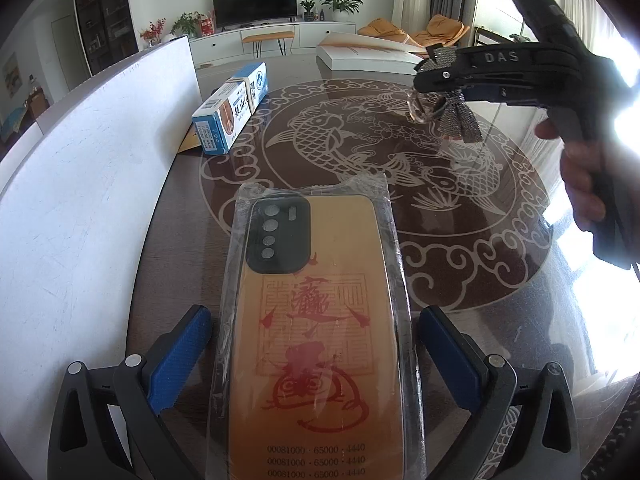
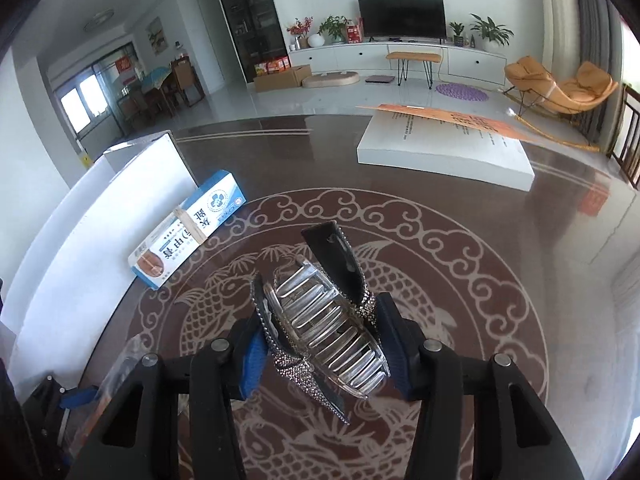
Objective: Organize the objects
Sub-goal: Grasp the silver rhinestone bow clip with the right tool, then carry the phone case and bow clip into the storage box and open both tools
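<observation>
An orange phone case (image 1: 316, 300) with red characters, sealed in clear plastic, lies lengthwise between the fingers of my left gripper (image 1: 316, 320). Its blue pads (image 1: 180, 356) stand wide apart, and a narrow gap shows on each side of the wrap. My right gripper (image 2: 320, 312) is shut on a clear hair clip (image 2: 328, 328) with a rhinestone bow and holds it above the table. In the left wrist view the right gripper (image 1: 430, 84) hangs at the upper right, a hand on its handle, with the hair clip (image 1: 456, 116) dangling from it.
A dark glass table (image 1: 460, 240) with a fish pattern carries everything. A blue medicine box (image 2: 188, 236) lies by a tall white panel (image 1: 100, 160) along the left. A thick white book (image 2: 444, 152) with an orange cover sits at the far side.
</observation>
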Demonstrator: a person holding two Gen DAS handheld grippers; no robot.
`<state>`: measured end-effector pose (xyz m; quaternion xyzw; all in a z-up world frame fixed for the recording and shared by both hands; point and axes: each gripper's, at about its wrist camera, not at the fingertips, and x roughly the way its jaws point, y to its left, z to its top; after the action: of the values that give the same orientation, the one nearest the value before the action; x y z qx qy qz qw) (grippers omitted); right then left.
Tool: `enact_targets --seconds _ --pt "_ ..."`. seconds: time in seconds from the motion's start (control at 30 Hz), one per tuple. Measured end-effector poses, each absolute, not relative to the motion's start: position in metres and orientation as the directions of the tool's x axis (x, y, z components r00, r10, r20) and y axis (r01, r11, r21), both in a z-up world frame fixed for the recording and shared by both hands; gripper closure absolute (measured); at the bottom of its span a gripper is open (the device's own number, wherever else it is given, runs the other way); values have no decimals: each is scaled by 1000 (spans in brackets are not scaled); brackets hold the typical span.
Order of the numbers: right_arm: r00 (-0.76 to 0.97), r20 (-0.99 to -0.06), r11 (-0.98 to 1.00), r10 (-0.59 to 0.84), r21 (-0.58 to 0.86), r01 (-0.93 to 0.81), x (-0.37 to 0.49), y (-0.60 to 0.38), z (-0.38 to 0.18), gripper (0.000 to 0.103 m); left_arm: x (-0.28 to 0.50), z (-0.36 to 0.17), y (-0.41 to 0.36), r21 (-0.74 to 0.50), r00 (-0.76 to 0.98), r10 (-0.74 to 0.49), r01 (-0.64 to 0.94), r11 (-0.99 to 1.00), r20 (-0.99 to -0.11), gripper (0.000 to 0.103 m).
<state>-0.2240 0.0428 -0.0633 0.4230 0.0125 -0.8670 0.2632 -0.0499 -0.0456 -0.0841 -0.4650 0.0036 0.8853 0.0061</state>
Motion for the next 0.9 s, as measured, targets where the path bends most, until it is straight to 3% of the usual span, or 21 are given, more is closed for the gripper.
enact_targets --seconds 0.3,0.37,0.6,0.9 --pt "-593 -640 -867 -489 430 250 -68 114 -55 53 -49 -84 -46 -1 -568 10 -15 -1000 -823 0" --pt "-618 -621 -860 -482 469 200 -37 125 -60 53 -44 -79 -47 -4 -601 18 -25 -1000 -799 28" --pt "-657 -632 -890 -410 434 139 18 137 -58 53 -9 -63 -41 -84 -627 116 -81 -993 -770 29" --pt "-672 -600 -882 -433 436 179 37 102 -32 53 48 55 -75 -210 -753 242 -140 -968 -612 29"
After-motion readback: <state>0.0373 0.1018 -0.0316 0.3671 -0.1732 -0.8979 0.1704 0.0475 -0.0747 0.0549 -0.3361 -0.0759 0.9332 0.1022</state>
